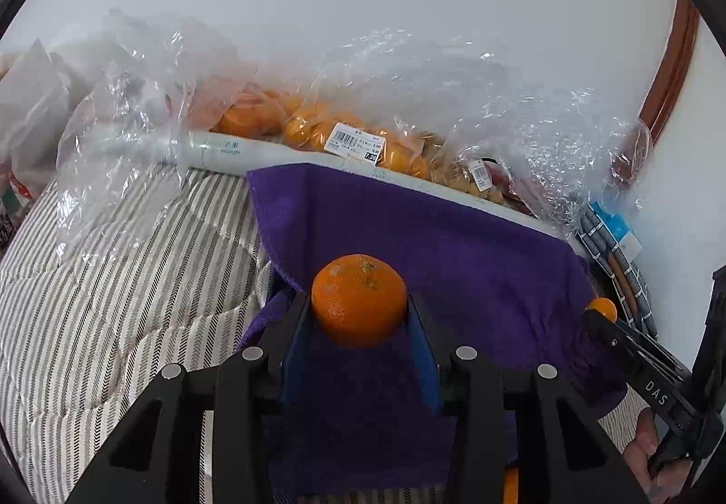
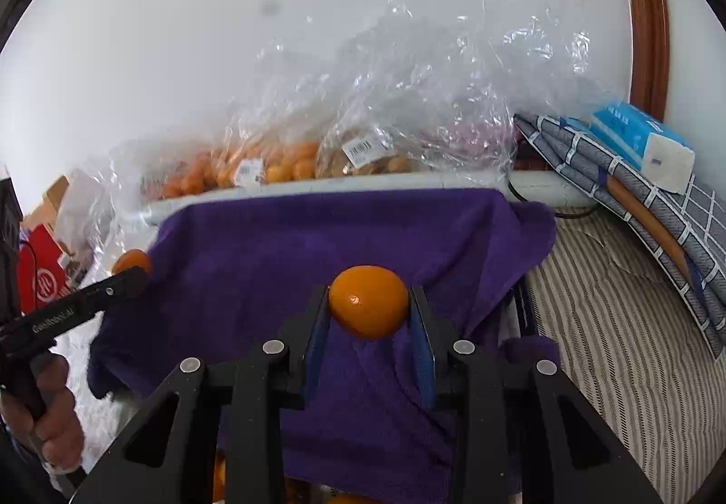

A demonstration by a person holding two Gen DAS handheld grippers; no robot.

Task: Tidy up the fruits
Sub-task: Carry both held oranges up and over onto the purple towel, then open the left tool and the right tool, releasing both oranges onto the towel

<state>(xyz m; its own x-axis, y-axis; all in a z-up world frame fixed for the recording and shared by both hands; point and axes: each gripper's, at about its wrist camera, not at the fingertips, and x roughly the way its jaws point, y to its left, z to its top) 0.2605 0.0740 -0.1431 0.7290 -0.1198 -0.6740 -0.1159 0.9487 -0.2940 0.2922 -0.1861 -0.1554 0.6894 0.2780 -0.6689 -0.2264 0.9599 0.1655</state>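
Note:
My left gripper (image 1: 359,313) is shut on a rough orange (image 1: 358,300) and holds it above a purple towel (image 1: 431,241). My right gripper (image 2: 368,304) is shut on a smooth orange (image 2: 368,300) above the same purple towel (image 2: 317,241). Each gripper shows at the edge of the other's view: the right one (image 1: 603,313) with its orange (image 1: 602,308), the left one (image 2: 131,277) with its orange (image 2: 131,261). Clear plastic bags of small oranges (image 1: 317,127) lie behind the towel, also in the right wrist view (image 2: 272,168).
A striped bedcover (image 1: 113,300) lies under the towel. A long white tube (image 1: 254,154) runs along the towel's far edge. A folded checked cloth (image 2: 635,195) and a tissue pack (image 2: 644,141) sit at the right. A red box (image 2: 41,277) is at the left. More orange fruit (image 2: 220,477) shows below the towel.

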